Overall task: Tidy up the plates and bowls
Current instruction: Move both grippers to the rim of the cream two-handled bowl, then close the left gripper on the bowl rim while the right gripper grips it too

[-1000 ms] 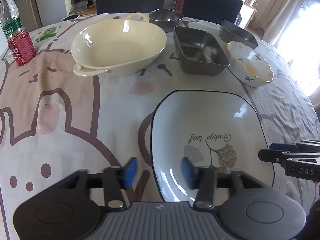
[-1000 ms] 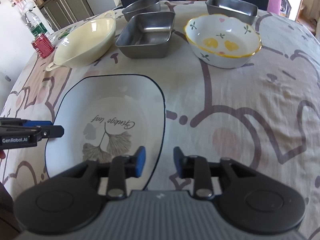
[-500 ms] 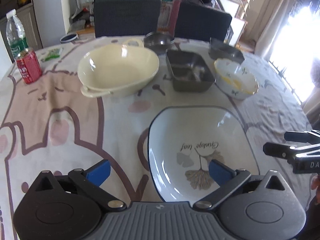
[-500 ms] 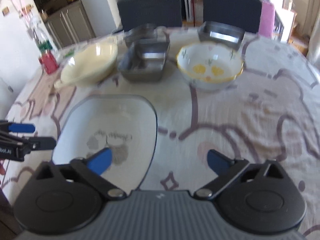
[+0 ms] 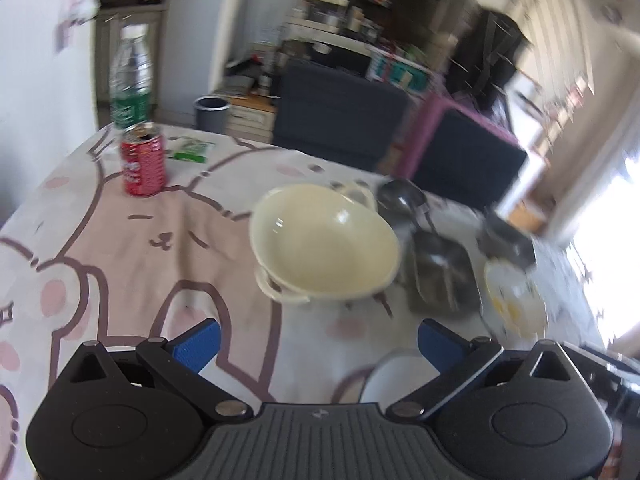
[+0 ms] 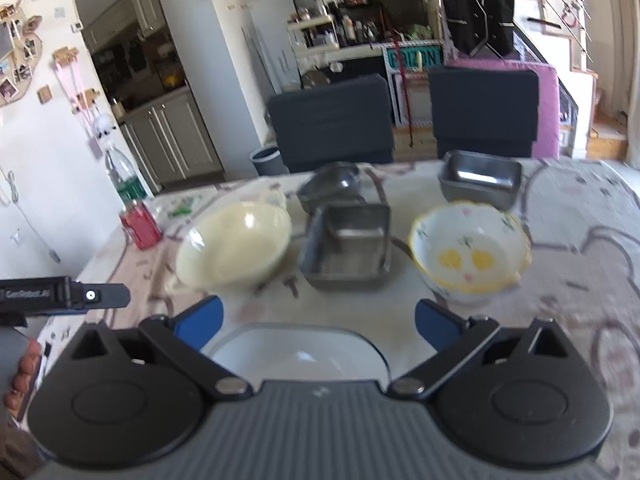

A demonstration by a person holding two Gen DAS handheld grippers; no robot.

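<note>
Now you are holding both claws spread wide with nothing between the blue pads: the left claw (image 5: 318, 338) and the right claw (image 6: 318, 318) have just been opening, and each is empty. The white plate (image 6: 296, 354) is lying flat on the counter (image 6: 580, 248) just below them. Beyond it are sitting the cream bowl (image 6: 234, 248), the square metal tray (image 6: 346, 252) and the flowered bowl (image 6: 470, 250), with 2 more metal dishes behind. You are probably choosing the next piece to stack. Pick 1 dish, bring a claw level with its rim, and be closing on the wall rather than the slick inside. The left view is blurring, so be slowing down first.
</note>
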